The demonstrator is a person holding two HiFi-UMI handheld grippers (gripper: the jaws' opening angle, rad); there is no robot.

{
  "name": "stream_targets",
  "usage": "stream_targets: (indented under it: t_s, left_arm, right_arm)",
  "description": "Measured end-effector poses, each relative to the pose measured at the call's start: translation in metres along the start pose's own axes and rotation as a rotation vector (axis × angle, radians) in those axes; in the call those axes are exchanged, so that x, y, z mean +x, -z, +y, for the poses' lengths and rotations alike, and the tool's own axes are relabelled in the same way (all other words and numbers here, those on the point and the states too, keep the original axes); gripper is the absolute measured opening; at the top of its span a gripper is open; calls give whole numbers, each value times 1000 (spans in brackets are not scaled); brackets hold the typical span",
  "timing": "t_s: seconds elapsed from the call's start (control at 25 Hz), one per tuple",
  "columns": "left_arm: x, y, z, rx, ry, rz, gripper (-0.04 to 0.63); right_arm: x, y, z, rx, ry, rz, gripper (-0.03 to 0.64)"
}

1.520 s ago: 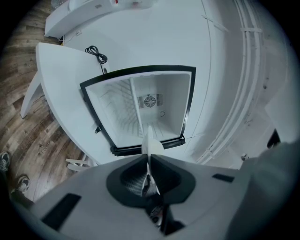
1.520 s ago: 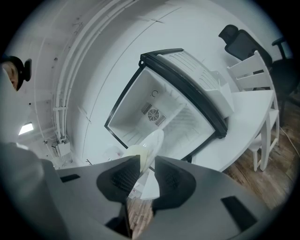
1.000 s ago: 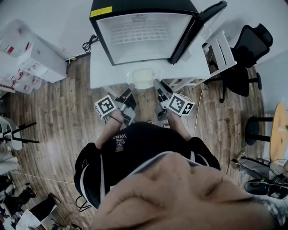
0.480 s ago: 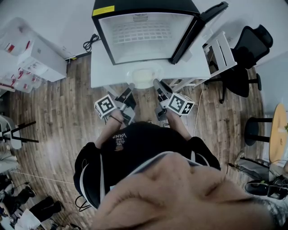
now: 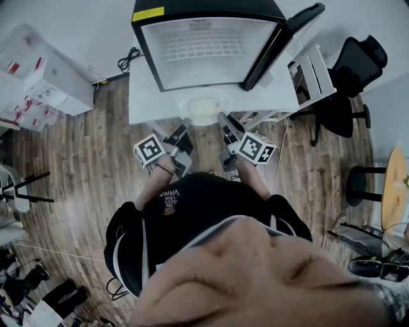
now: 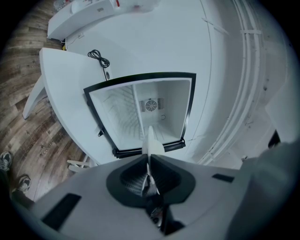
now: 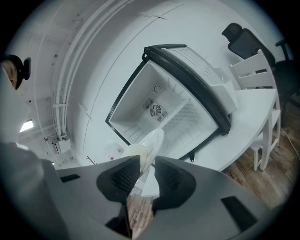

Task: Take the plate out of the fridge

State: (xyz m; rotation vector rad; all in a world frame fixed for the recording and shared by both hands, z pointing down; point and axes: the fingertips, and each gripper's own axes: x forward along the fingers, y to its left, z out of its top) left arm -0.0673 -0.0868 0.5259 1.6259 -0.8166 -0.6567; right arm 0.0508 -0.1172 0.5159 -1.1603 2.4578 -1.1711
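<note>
The plate [image 5: 204, 109] was out of the fridge [image 5: 204, 9]. It sat just in front of the open fridge, over the white table [image 5: 144, 102], and you held it from both sides. I could not tell if it lay on the table or hung a little above it.

Your left gripper [image 5: 186, 122] had the left rim. In the left gripper view its jaws were almost all the way together, pinching the thin edge of the plate [image 6: 151, 139]. Your right gripper [image 5: 221, 117] had the right rim. In the right gripper view its jaws stood about half open, closed around a thicker bit of the plate [image 7: 149, 146].

The fridge had nothing in it. You could see only bare white walls [image 6: 171, 101] and a small round fan [image 7: 155, 111] at the back. Its door [image 5: 284, 35] stood wide open to the right.

A black cord [image 5: 126, 62] lay on the floor to the left of the fridge. A black chair [image 5: 358, 64] stood well off to the right.
</note>
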Motion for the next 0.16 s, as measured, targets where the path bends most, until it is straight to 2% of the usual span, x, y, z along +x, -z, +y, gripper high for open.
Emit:
stream_targets:
  t_s: [0.16]
  left_arm:
    - [3,-1,-4,-9,33,2,35]
  right_arm:
    - [2,1,-1,7,1,-1,103]
